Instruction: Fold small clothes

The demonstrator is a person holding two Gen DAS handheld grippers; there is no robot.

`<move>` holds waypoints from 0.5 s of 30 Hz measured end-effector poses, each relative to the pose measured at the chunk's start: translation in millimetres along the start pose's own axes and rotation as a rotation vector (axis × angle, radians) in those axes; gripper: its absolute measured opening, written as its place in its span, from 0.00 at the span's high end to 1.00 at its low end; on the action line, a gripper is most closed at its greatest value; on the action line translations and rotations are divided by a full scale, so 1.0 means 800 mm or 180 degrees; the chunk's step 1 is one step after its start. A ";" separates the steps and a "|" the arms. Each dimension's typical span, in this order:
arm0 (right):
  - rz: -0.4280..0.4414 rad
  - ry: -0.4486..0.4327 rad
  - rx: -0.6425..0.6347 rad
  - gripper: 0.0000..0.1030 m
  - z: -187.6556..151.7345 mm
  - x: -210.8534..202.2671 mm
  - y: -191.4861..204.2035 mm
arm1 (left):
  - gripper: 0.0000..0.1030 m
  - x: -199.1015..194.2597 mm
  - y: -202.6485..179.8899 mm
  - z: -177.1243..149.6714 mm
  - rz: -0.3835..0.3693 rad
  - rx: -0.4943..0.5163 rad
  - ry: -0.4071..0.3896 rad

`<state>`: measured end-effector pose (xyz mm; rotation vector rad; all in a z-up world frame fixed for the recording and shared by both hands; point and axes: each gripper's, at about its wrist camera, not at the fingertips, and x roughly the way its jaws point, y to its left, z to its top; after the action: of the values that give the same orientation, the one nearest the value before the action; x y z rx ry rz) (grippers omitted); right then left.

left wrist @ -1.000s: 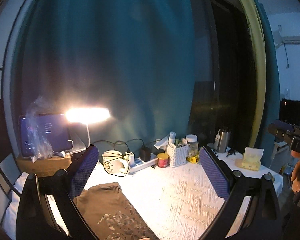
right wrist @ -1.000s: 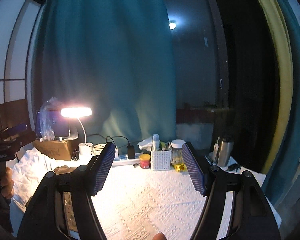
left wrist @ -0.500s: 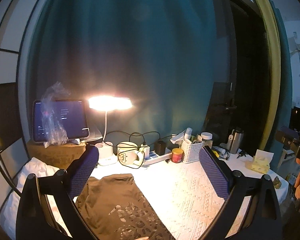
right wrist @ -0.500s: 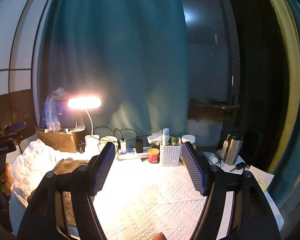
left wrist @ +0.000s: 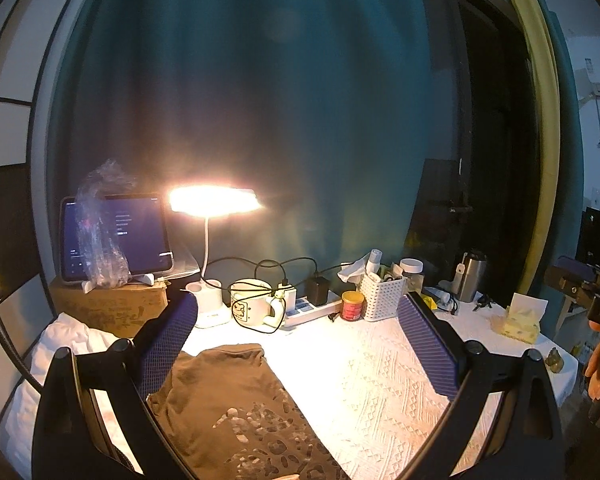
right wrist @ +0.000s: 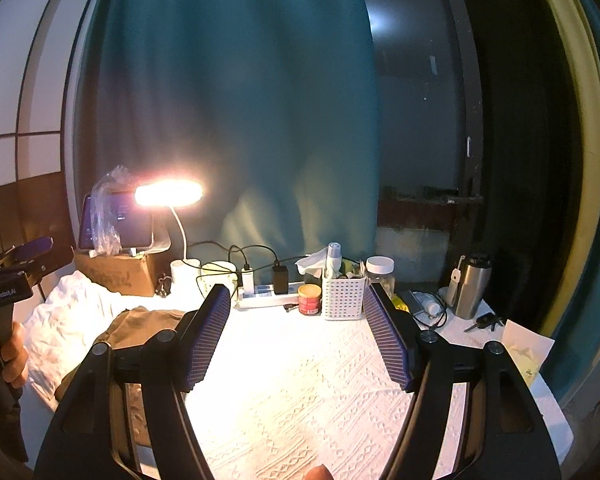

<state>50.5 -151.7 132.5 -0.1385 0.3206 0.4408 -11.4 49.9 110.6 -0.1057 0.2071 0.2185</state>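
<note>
A small brown garment with a pale spotted print lies flat on the white textured tablecloth, at the lower left of the left wrist view. My left gripper hovers above it, open and holding nothing. In the right wrist view the same brown garment shows at the left, partly hidden behind my left finger. My right gripper is open over bare tablecloth, to the right of the garment. A hand holds the other gripper at the far left.
Along the back stand a lit desk lamp, a tablet on a cardboard box, a mug, a power strip, a red tin, a white basket, a steel flask and a tissue pack. Crumpled white cloth lies left.
Both views have shifted: the lamp, tablet and back-row items slid rightward and lower in frame. More of the brown garment shows under my left gripper. Both grippers stay open.
</note>
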 end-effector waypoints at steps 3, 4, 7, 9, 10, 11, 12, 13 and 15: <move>-0.0004 0.0006 0.0009 0.30 -0.002 0.000 -0.002 | 0.03 0.000 0.000 0.001 -0.0003 0.0002 0.0000; -0.0006 0.0006 0.0015 0.30 -0.002 0.001 -0.003 | 0.03 0.000 0.000 0.001 -0.0008 0.0002 0.0000; -0.0008 0.0002 0.0027 0.30 -0.001 -0.001 -0.005 | 0.03 0.001 0.001 0.000 -0.0096 -0.0028 -0.0013; -0.0014 0.0002 0.0025 0.30 -0.001 0.000 -0.005 | 0.03 0.002 0.001 0.000 -0.0101 -0.0037 -0.0007; -0.0016 0.0005 0.0030 0.30 -0.002 0.000 -0.006 | 0.03 0.003 0.001 0.000 -0.0093 -0.0033 -0.0001; -0.0016 0.0007 0.0032 0.30 -0.002 0.000 -0.006 | 0.03 0.004 0.000 0.000 -0.0091 -0.0031 0.0006; -0.0017 0.0008 0.0031 0.30 -0.002 0.001 -0.007 | 0.03 0.005 0.000 -0.001 -0.0093 -0.0030 0.0011; -0.0022 0.0008 0.0030 0.30 -0.002 0.001 -0.008 | 0.03 0.005 0.000 -0.001 -0.0094 -0.0028 0.0015; -0.0021 0.0009 0.0033 0.30 -0.003 0.000 -0.007 | 0.03 0.005 0.000 -0.001 -0.0093 -0.0025 0.0012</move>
<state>52.7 -157.2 130.5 -0.1300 0.3250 0.4323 -7.9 50.4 108.9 -0.1170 0.2085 0.1901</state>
